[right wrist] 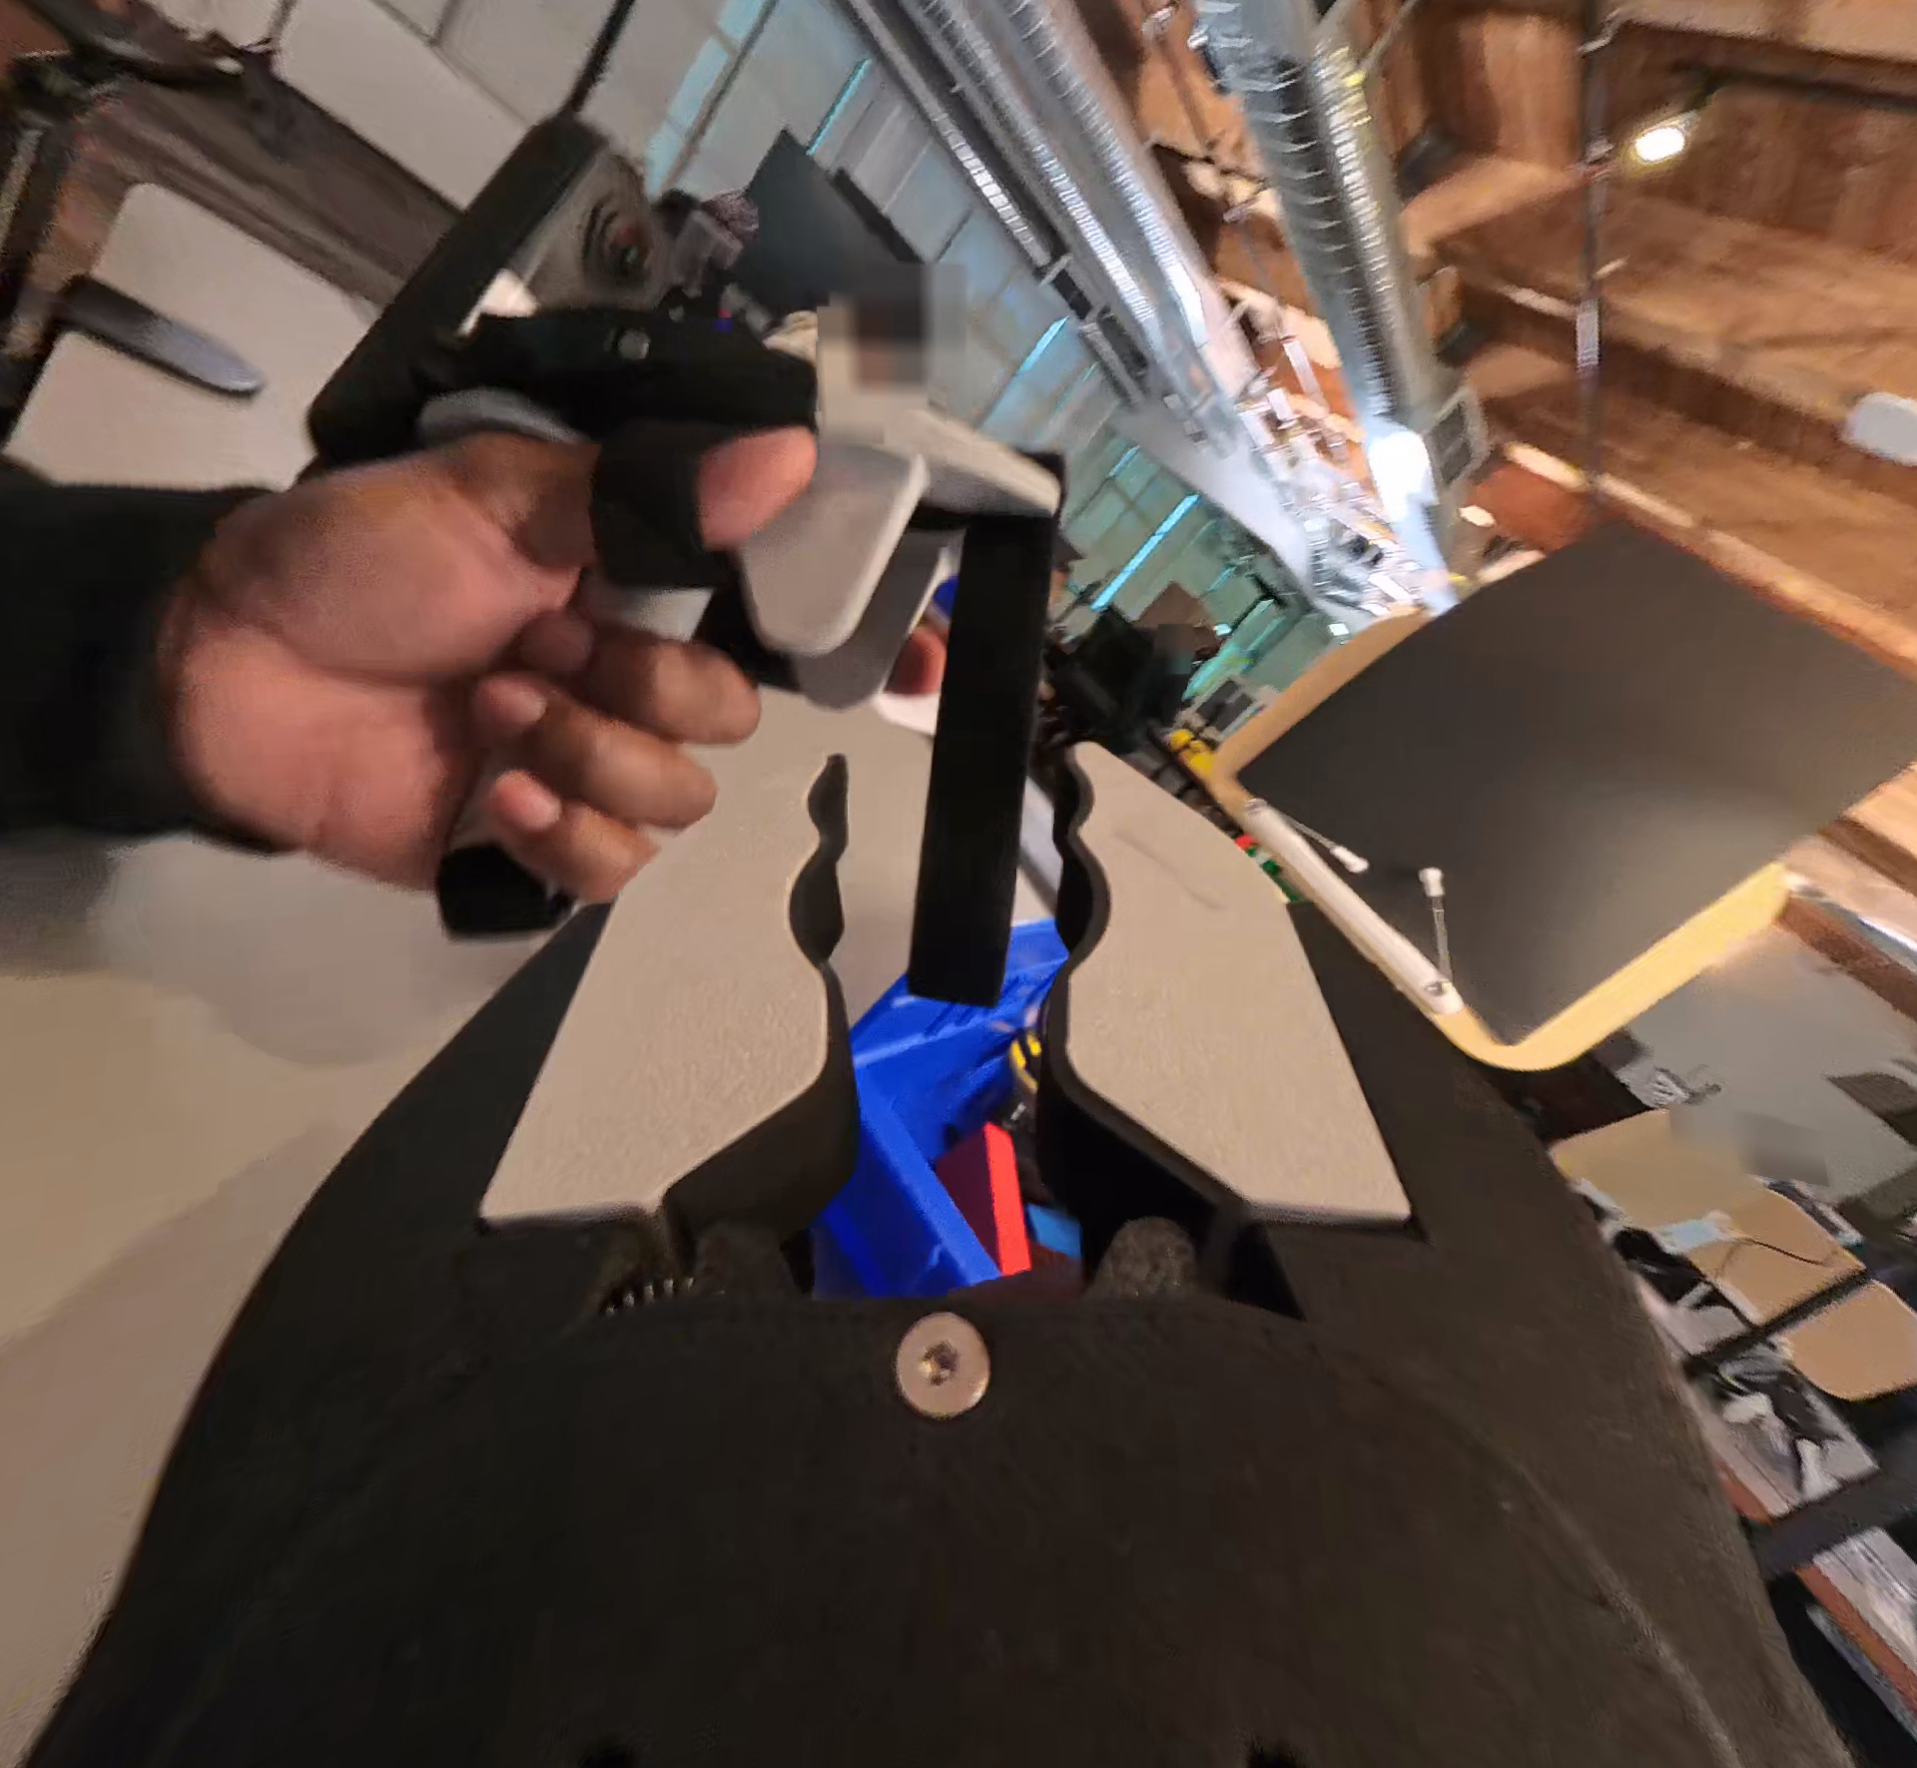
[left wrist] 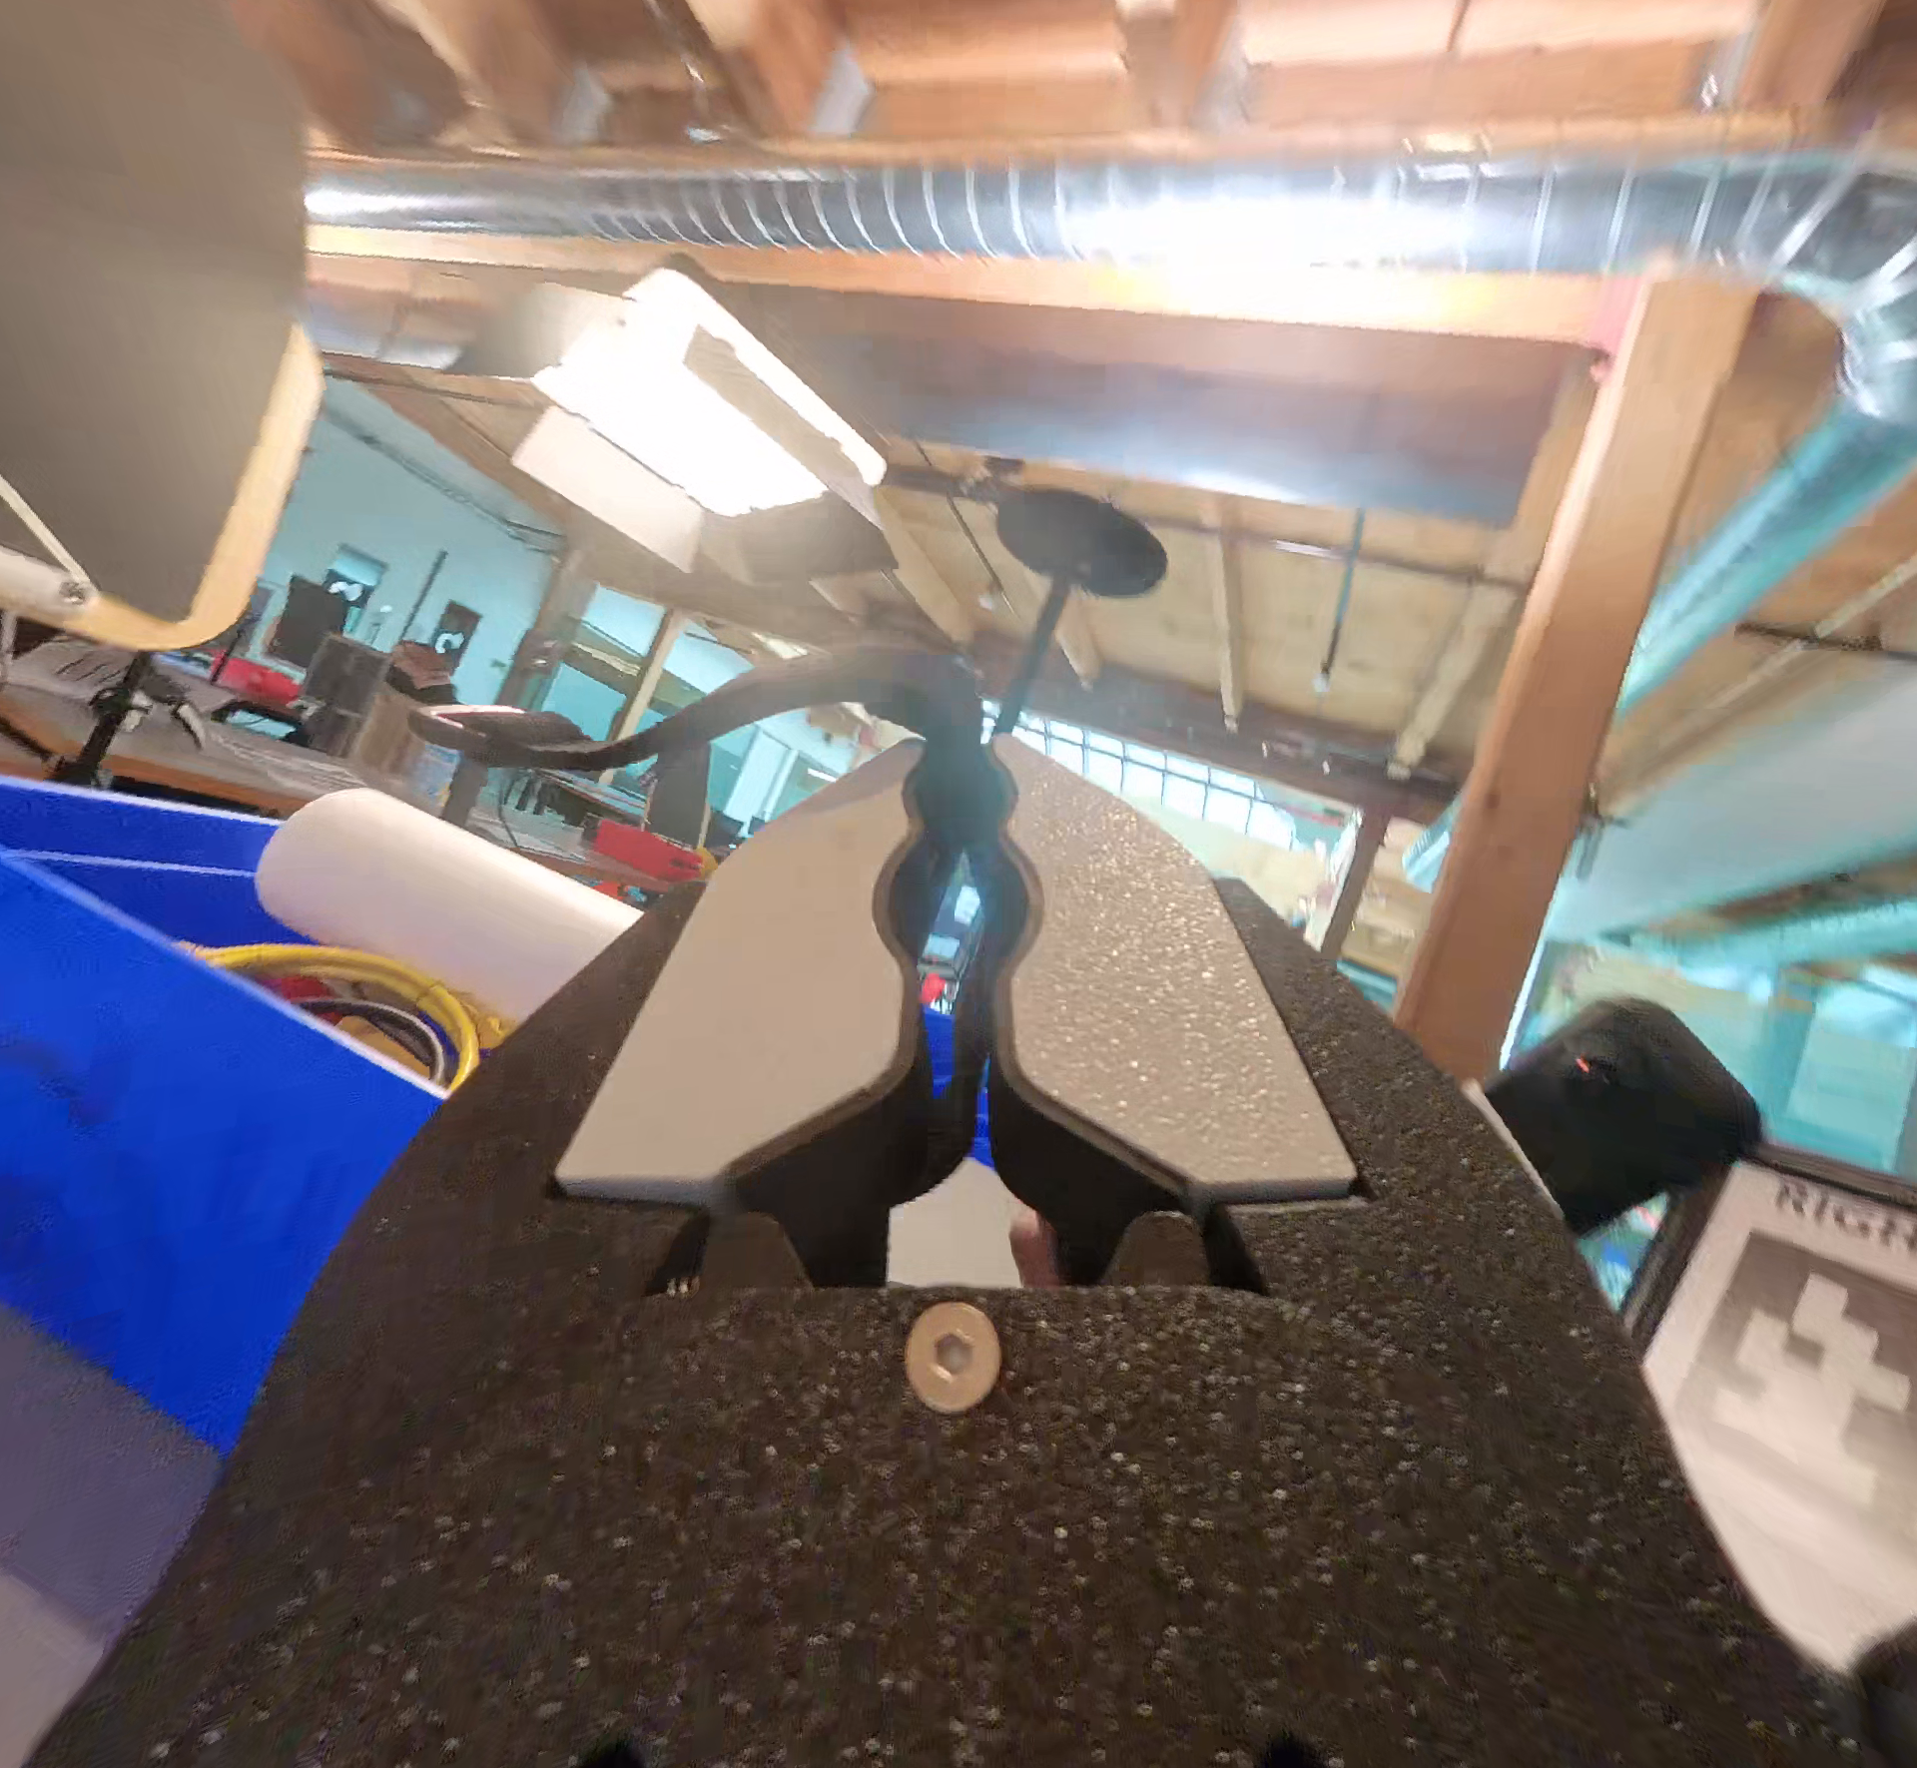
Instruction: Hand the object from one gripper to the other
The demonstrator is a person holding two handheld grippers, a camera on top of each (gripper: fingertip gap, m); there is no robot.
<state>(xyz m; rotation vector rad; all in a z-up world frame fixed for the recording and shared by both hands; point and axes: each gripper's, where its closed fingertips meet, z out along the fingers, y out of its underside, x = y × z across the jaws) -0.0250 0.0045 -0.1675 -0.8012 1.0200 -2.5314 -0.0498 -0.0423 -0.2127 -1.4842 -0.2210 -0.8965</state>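
Note:
My left gripper (left wrist: pixel 960 774) is shut on a flat black bar (left wrist: pixel 956 816), seen edge-on between its grey fingertips. In the right wrist view, a hand (right wrist: pixel 415 660) holds the left gripper (right wrist: pixel 975 494), and the black bar (right wrist: pixel 975 764) hangs down from its tips. My right gripper (right wrist: pixel 954 774) is open, with the bar's lower half between its two fingers. There is a gap on each side of the bar, and no pad touches it. The right gripper's black body (left wrist: pixel 1618 1106) and its marker tag show at the right edge of the left wrist view.
A blue bin (left wrist: pixel 156 1044) with yellow cables (left wrist: pixel 415 982) and a white cylinder (left wrist: pixel 415 878) sits at the left; it also shows below the right fingers (right wrist: pixel 913 1200). A dark board with a light wood edge (right wrist: pixel 1556 785) stands to the right. Wooden beams and ducts are overhead. About 7 cm separates my left fingertips from my right.

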